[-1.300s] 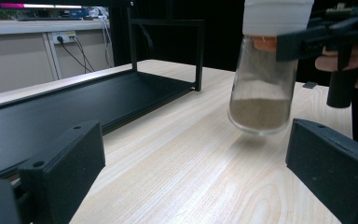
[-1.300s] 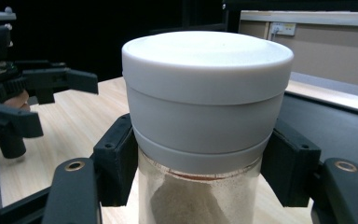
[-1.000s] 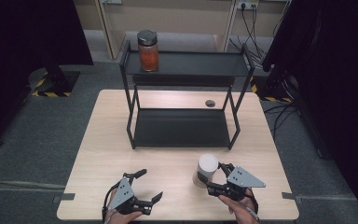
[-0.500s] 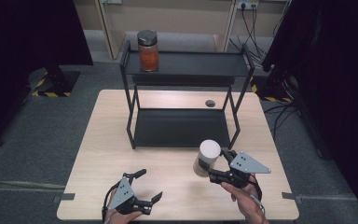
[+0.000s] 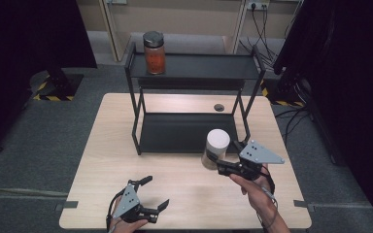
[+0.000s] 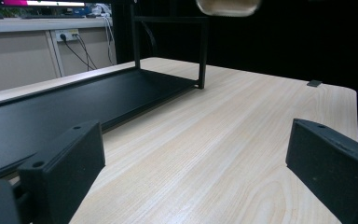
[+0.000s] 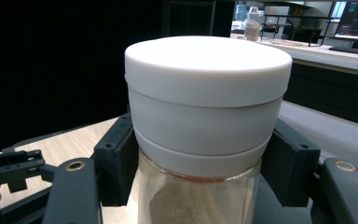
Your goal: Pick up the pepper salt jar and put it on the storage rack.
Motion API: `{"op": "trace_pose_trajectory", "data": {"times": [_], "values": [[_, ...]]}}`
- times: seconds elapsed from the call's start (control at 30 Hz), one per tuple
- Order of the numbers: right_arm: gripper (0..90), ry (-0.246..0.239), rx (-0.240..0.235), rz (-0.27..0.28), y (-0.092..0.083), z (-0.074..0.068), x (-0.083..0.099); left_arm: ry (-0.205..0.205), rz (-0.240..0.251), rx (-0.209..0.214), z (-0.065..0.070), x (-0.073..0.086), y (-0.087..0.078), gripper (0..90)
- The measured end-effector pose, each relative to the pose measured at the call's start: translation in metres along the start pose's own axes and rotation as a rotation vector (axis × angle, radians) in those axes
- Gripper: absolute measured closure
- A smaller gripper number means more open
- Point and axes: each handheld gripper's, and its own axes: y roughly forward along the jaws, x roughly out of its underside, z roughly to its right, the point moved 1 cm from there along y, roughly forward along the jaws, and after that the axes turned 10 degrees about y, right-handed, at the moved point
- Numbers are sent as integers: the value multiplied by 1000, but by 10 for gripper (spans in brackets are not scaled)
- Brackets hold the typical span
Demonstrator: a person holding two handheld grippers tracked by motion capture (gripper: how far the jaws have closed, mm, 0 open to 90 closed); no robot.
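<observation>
- Currently we hold a jar (image 5: 216, 148) with a white lid in our right gripper (image 5: 219, 164), lifted clear of the tabletop (image 5: 184, 194) near its right front part.
- Seen along the right gripper's own black jaws, they press on the jar from both sides just under the white lid (image 7: 208, 70), at the top of the clear glass, which shows a pale, sandy filling.
- The jar stands upright in the grip, its long axis vertical and its lid on top.
- A black two-level shelf (image 5: 194, 73) stands at the back half of the tabletop, directly ahead of the held jar and a little to its left.
- The jar hangs just in front of the shelf's right front leg, roughly above the front edge of the lower level (image 5: 184, 133).
- The upper level lies farther back and higher, and a second jar (image 5: 154, 52), with an orange filling and a dark lid, already stands at its left end.
- Both levels have bare room on their right sides, so the way from our gripper to either one runs forward, away from us.
- Our left gripper (image 5: 148, 194) rests low at the front left of the tabletop, its jaws wide apart with nothing between them.
- Our right hand (image 5: 252, 187) is much the nearer one to the shelf; the left is well apart from the jar and from the shelf.
- We judge the coming move to be a forward carry onto the shelf, keeping the jar upright and clear of the right front leg.
</observation>
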Motion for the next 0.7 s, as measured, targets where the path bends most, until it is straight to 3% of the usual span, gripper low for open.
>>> {"op": "trace_pose_trajectory", "data": {"times": [0.27, 0.7], "values": [[356, 15, -14, 3, 8, 4, -18, -2, 0, -1, 0, 0, 0, 38], [357, -6, -18, 18, 22, 7, -66, -5, -2, -1, 0, 0, 0, 38]]}}
